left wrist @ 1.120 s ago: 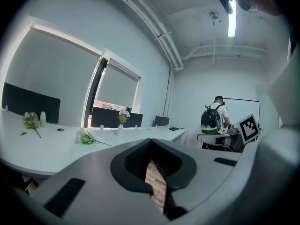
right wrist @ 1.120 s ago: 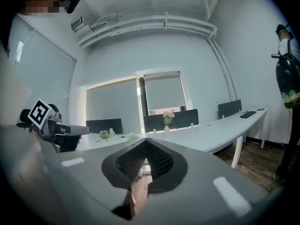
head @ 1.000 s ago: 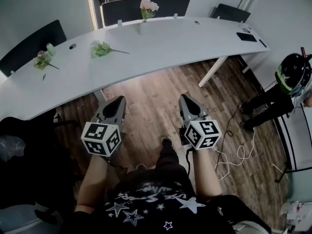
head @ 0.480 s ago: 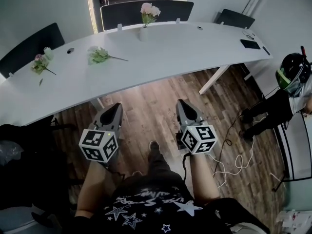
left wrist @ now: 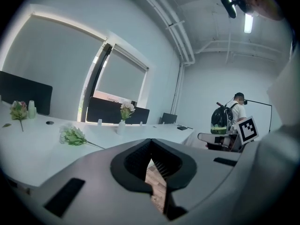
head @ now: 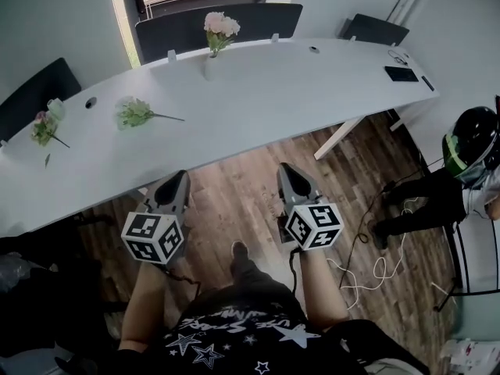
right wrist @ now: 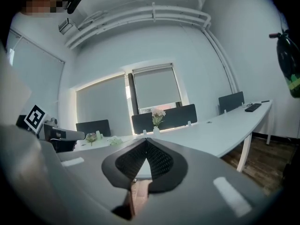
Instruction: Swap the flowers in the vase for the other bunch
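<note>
A small white vase (head: 208, 66) with pink flowers (head: 220, 26) stands at the far edge of the long white table (head: 297, 84). A loose green and white bunch (head: 134, 113) lies on the table left of it. A third, pinkish bunch (head: 43, 127) lies at the far left. My left gripper (head: 178, 180) and right gripper (head: 286, 170) hover over the wooden floor in front of the table, both shut and empty. The left gripper view shows the vase (left wrist: 121, 127) and the loose bunch (left wrist: 72, 135) beyond the left gripper (left wrist: 151, 143). The right gripper view shows the flowers (right wrist: 158, 115) past the right gripper (right wrist: 146, 142).
Black chairs (head: 211, 23) stand behind the table. A dark keyboard (head: 400, 73) lies at its right end. A white table leg (head: 337, 137) reaches the floor ahead to the right. A person with a helmet (head: 473, 136) stands at the right, and white cables (head: 375, 266) trail across the floor.
Both grippers have moved forward towards the table, still shut. In the head view the vase and the bunches have slid left.
</note>
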`<state>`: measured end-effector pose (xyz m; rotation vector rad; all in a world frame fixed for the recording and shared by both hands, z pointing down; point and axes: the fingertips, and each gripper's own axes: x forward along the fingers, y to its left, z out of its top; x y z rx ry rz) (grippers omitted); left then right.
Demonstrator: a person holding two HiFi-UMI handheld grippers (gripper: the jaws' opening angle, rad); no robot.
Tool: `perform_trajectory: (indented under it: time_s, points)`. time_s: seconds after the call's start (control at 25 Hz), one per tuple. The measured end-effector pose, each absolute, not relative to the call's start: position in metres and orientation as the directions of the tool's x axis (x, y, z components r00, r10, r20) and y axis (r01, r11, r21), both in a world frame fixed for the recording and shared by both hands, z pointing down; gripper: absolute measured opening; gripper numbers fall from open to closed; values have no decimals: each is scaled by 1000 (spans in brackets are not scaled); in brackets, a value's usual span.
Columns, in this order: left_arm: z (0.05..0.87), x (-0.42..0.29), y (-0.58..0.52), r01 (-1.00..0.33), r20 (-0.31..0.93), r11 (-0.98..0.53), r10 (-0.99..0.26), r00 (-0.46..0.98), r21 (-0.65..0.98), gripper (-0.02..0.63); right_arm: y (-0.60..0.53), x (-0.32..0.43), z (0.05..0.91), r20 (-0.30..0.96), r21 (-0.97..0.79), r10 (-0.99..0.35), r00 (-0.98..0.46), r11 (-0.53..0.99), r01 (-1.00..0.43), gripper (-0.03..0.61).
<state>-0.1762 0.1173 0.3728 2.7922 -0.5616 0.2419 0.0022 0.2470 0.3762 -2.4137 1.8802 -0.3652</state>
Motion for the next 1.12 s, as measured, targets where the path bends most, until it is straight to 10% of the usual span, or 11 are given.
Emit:
perform_trajectory:
  time_s: [1.12]
  points:
    - [387, -70, 31, -491, 285, -845, -426, 858, 213, 8, 105, 122, 399, 154, -290, -983, 101, -143, -946, 3]
